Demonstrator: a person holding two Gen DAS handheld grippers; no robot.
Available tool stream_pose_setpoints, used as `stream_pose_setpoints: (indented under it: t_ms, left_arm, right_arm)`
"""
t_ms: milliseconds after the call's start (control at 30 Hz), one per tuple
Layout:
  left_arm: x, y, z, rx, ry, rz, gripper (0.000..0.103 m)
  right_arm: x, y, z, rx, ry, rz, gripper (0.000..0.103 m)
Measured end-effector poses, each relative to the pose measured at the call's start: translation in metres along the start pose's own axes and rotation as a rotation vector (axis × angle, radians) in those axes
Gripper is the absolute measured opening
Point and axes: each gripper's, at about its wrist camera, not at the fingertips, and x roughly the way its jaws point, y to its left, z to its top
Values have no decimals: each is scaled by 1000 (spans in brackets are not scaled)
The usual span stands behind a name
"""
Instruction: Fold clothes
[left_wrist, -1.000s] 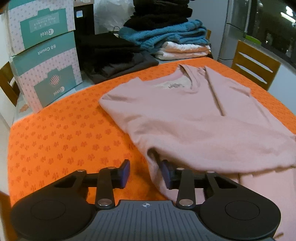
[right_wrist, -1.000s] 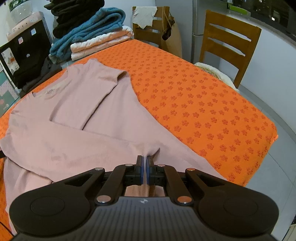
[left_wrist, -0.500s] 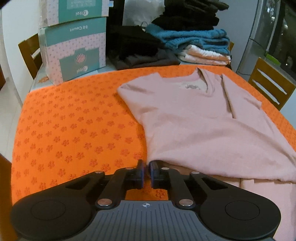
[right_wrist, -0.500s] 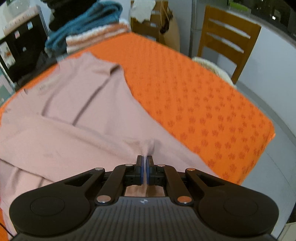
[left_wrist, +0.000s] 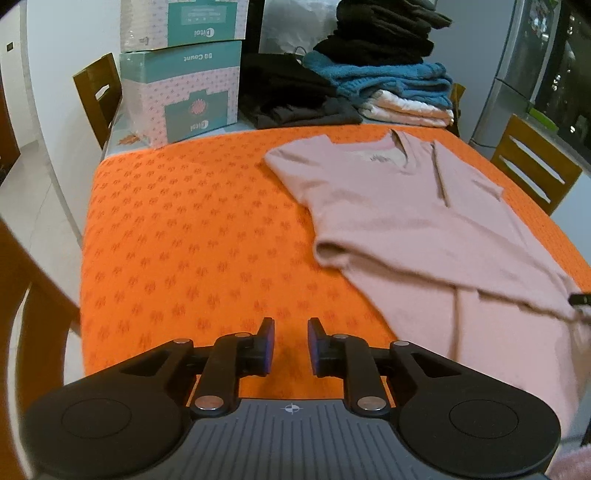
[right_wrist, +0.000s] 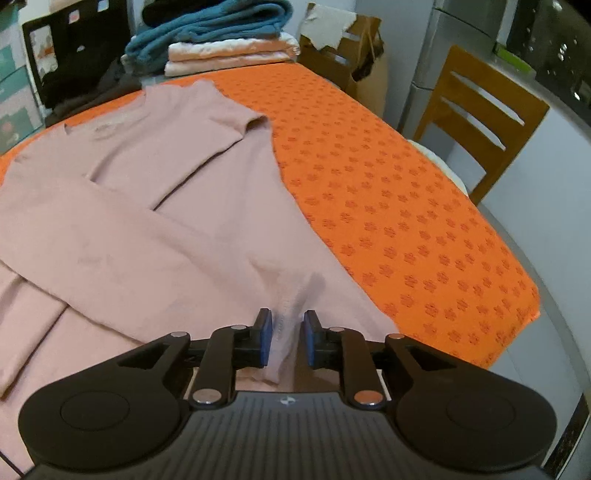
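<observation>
A pink long-sleeved top (left_wrist: 406, 210) lies on the orange flower-print table cover (left_wrist: 184, 240), with both sleeves folded across its body. My left gripper (left_wrist: 290, 341) is open and empty over bare cover, left of the top. My right gripper (right_wrist: 286, 336) is open over the top's near edge (right_wrist: 184, 221). A raised ridge of pink cloth (right_wrist: 291, 314) stands between its parted blue pads, and the pads do not press it.
Stacks of folded clothes, dark and blue and pale (left_wrist: 388, 74), stand at the table's far end beside teal-and-pink boxes (left_wrist: 184, 85). Wooden chairs stand at the left (left_wrist: 99, 96) and right (right_wrist: 480, 122). The cover's right edge (right_wrist: 517, 295) drops off close by.
Both grippers have opened. The left one let go of the top's edge and moved back and left over bare cover. The right one released the pinched cloth, which stays ridged between its pads.
</observation>
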Motion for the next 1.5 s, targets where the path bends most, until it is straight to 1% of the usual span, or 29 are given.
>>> stream_pose_setpoints:
  t_ms: [133,233,267,367,500,600,767,867,933,1000,1033,1100,1167,1300,1500]
  left_arm:
    - [-23,-16,-15,37,-12,11,27]
    - [-39,-28,-24,22,-26,11,28]
    - [-44,-32,-28,12,-31,14,31]
    - [-55,-47,-38,-32,-34,40,33]
    - [-69,-66,-55,-134,-30,66,33]
    - [-81,-85,-74,-188,-8,86,33]
    - [-101,-121,-110,-266,16,96,33]
    - [-108,-144,-132,-297,23,100,34]
    - [-108,-155,-143,-325,24,105,35]
    - [-105,-162,-151,-358,25,112,36]
    - [-104,-166,-155,-374,25,116,40]
    - [-101,-173,-163,-407,25,123,43]
    - [-99,-178,-168,-438,22,122,47]
    - [-91,-180,-169,-495,12,117,48]
    - [-79,-178,-169,-558,10,138,47]
  right_arm:
    - [-9,-12,-1,-1,-13,6,20]
    - [-16,-25,-2,-10,-26,42,20]
    - [-19,-30,-3,-23,-29,55,20]
    - [-24,-46,-3,-72,-26,95,20]
    - [-27,-74,0,-144,-15,156,21]
    - [-29,-97,-2,-177,-6,209,22]
    - [-31,-131,-17,-252,38,314,23]
    - [-28,-149,-28,-292,69,366,27]
    - [-26,-153,-33,-309,87,405,31]
    - [-24,-157,-37,-326,105,447,38]
    - [-23,-158,-39,-338,112,466,39]
    - [-19,-158,-42,-358,122,491,42]
    - [-15,-156,-43,-365,132,506,42]
    - [-8,-153,-46,-381,148,533,42]
    - [7,-157,-50,-325,199,570,43]
